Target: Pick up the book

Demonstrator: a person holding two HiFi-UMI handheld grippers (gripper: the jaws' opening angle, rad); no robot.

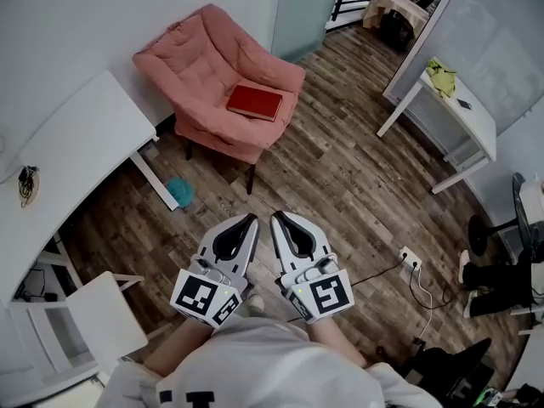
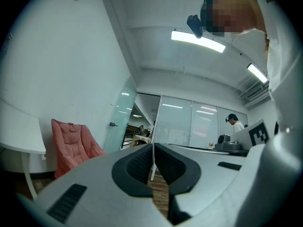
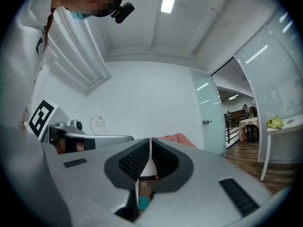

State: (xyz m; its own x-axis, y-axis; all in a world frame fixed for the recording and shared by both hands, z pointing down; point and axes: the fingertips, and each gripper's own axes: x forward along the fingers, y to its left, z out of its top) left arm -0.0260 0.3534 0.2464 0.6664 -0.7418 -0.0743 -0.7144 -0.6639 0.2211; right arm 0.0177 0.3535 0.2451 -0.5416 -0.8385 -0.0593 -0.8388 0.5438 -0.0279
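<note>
A red hardcover book point(image 1: 254, 102) is lying flat on the seat of a pink cushioned armchair point(image 1: 204, 58), well apart from both grippers. The armchair is standing on a dark wood-plank floor point(image 1: 340, 177) against a white wall, between a white desk point(image 1: 76, 143) and a white side table point(image 1: 476, 126) that is carrying a yellow-green cloth point(image 1: 441, 76). A small teal object point(image 1: 180, 192) is lying on the floor near the desk's leg; its kind is hard to make out. The left gripper point(image 1: 252, 220) and right gripper point(image 1: 277, 218) are hovering side by side, each with fingers pressed together on nothing. In the left gripper view the gripper's own body is covering the armchair's seat, hiding the book.
</note>
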